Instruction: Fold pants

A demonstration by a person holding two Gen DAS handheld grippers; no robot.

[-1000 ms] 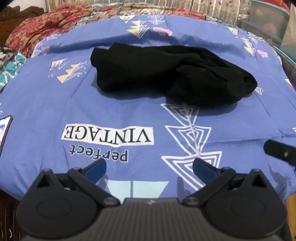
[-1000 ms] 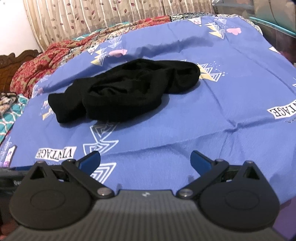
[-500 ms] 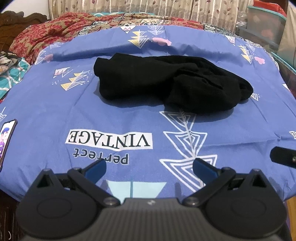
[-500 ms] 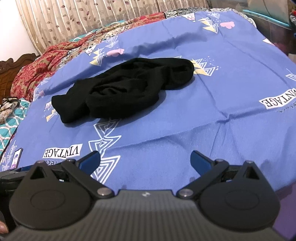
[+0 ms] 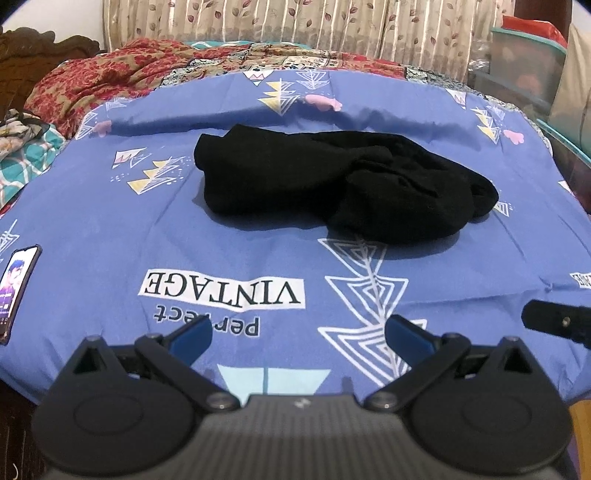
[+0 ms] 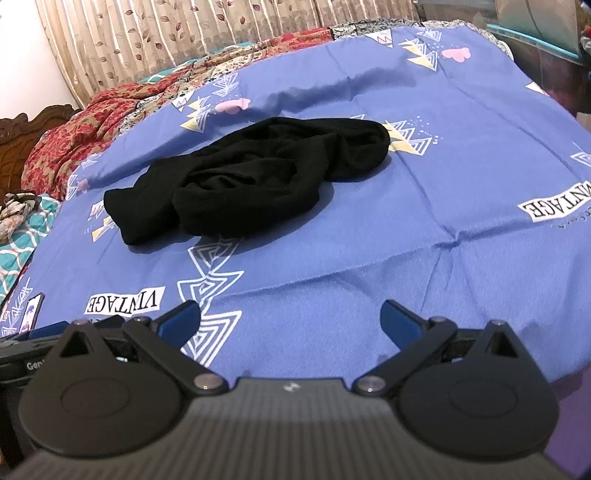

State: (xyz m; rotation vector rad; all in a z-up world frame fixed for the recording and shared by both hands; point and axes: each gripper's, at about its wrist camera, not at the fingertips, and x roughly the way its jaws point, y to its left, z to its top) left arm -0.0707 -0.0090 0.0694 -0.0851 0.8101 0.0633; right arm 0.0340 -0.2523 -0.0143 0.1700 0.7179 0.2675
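Note:
Black pants lie crumpled in a heap on the blue printed bedsheet, in the middle of the bed; they also show in the right wrist view. My left gripper is open and empty, well short of the pants near the bed's front edge. My right gripper is open and empty, also near the front edge. Part of the right gripper shows at the right edge of the left wrist view. Part of the left gripper shows at the left of the right wrist view.
A phone lies on the sheet at the front left. A red patterned blanket is bunched at the back left before the curtain. Plastic storage boxes stand at the right.
Both grippers have drawn back and tilted up a little; the pants sit lower and slightly farther in both views. The pants have not moved. Both grippers stay open.

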